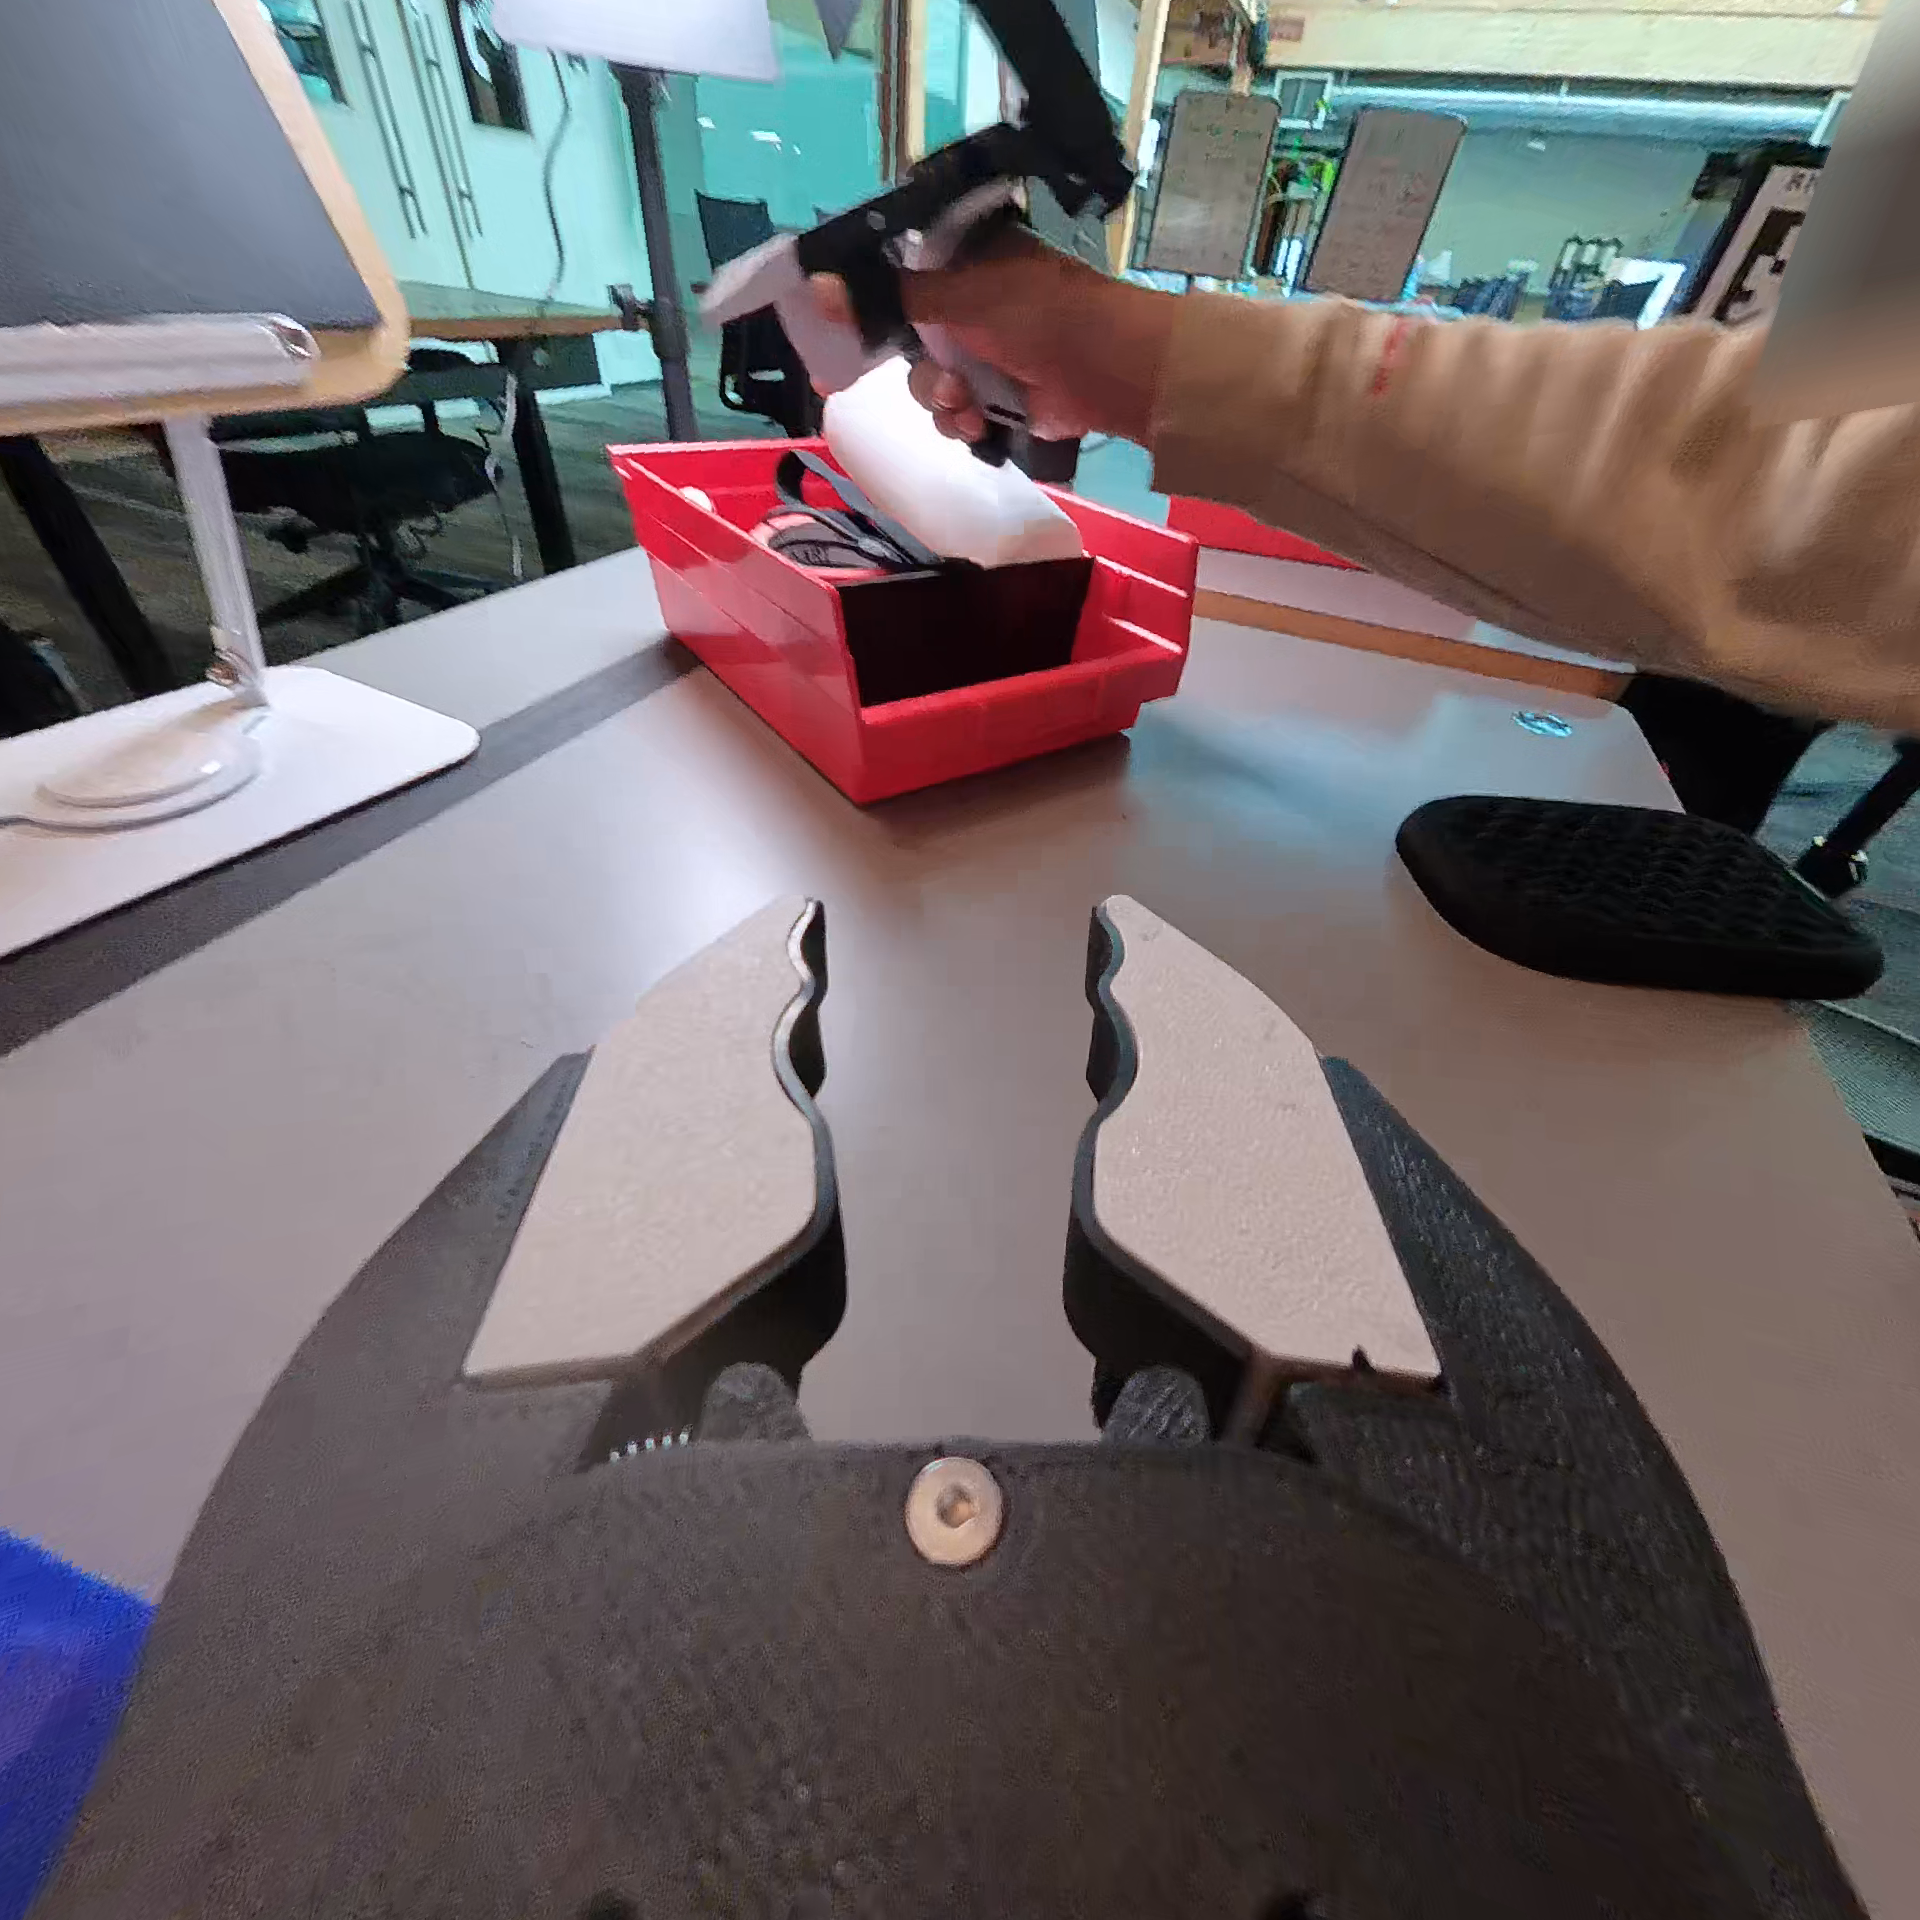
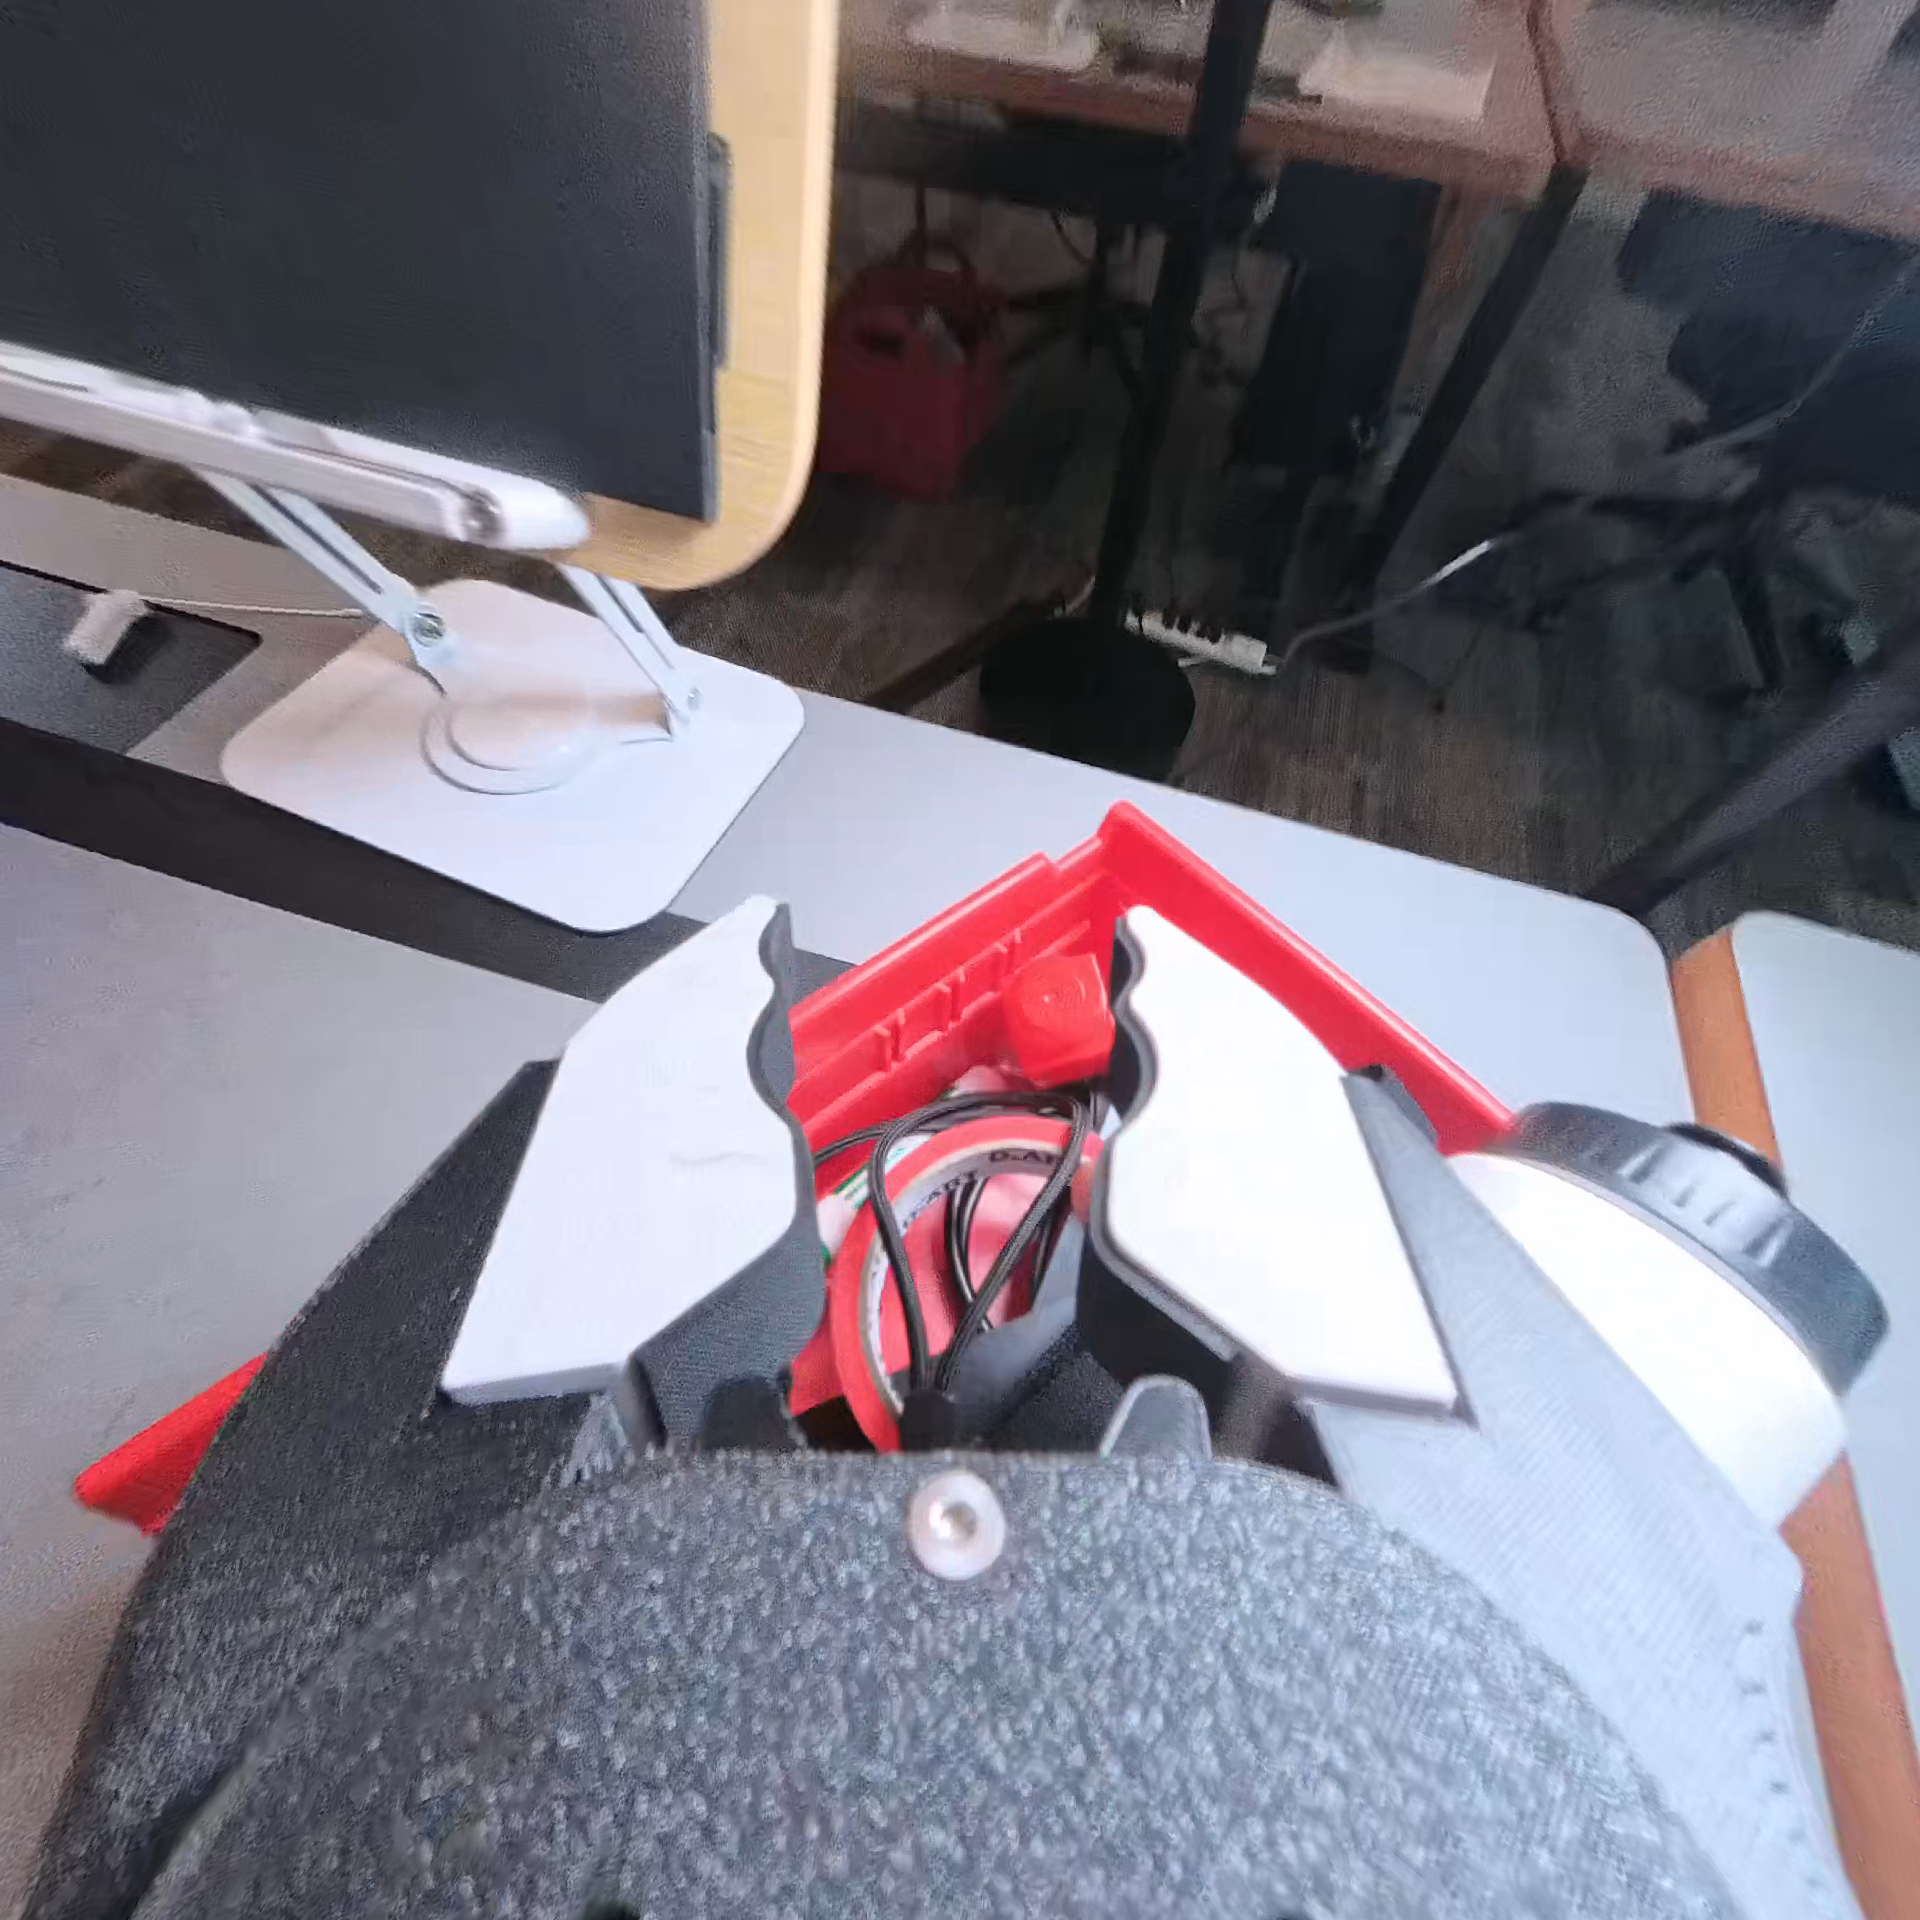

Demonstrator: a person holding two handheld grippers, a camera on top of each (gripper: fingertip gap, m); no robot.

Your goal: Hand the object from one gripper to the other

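Observation:
A red bin (image 1: 790, 644) stands on the grey table, ahead of my left gripper (image 1: 958, 914), which is open and empty low over the tabletop. The bin holds a white container (image 1: 956, 488) with a black lid, red tape rolls (image 1: 821, 545), black cable and a black divider (image 1: 966, 623). My right gripper (image 1: 800, 312), held by a hand in a beige sleeve, hovers over the bin. In the right wrist view my right gripper (image 2: 951, 935) is open and empty, just above the tape rolls (image 2: 883, 1278) and cable (image 2: 997, 1226). The white container (image 2: 1621, 1278) lies outside its right finger. A small red cap-like piece (image 2: 1055, 1018) sits in the bin corner (image 2: 1247, 935).
A dark screen (image 1: 156, 156) on a white stand (image 1: 239, 748) is at the left of the table. A black mesh pad (image 1: 1631, 894) lies at the right edge. A blue cloth (image 1: 52, 1683) shows at the lower left. Beyond the far table edge (image 2: 1351, 852) are floor, cables and chairs.

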